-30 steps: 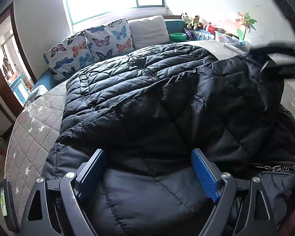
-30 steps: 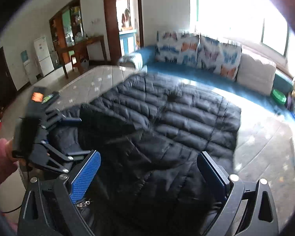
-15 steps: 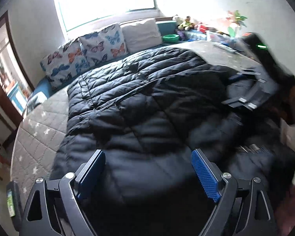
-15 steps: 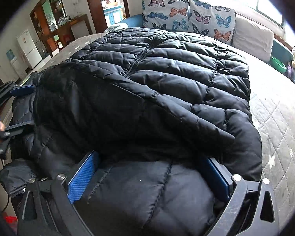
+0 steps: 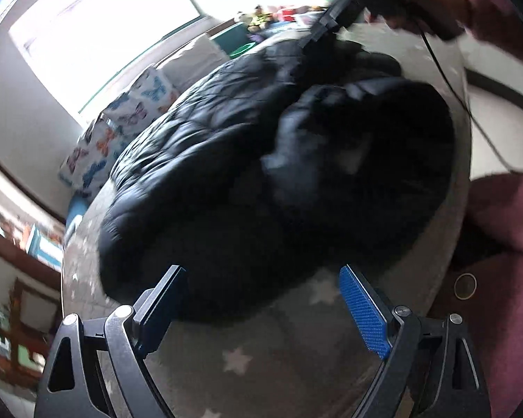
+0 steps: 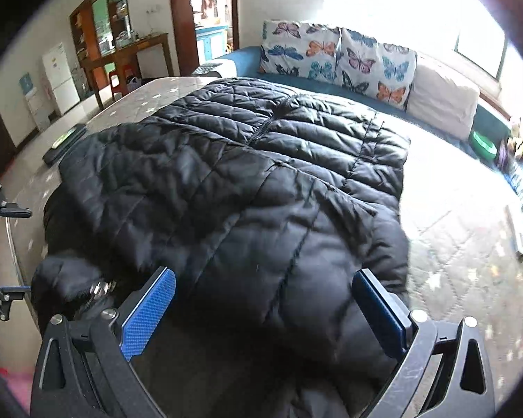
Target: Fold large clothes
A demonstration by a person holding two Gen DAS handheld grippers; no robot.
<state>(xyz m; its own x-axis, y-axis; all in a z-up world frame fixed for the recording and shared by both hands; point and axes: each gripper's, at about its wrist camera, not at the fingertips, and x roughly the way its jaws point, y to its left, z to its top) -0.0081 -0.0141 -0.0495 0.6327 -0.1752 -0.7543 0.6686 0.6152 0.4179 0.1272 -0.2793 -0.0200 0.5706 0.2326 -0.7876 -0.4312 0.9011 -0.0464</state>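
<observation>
A black quilted jacket (image 6: pixel 247 188) fills the frame's middle, spread on a grey star-patterned bed (image 6: pixel 446 244) below butterfly cushions (image 6: pixel 334 59). Both the left hand-held gripper (image 5: pixel 261 310) and right hand-held gripper (image 6: pixel 261 317) gape empty; the left view is blurred, so it seemingly hangs clear of the fabric.

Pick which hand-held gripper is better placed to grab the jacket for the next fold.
Right. The right hand-held gripper is open with the black quilted puffer jacket between its fingers. The left hand-held gripper is open over the bare grey star-print mattress, short of the jacket's edge.

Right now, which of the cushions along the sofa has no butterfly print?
The plain cream cushion, at the window end of the row; the two cushions beside it carry coloured butterflies.
</observation>
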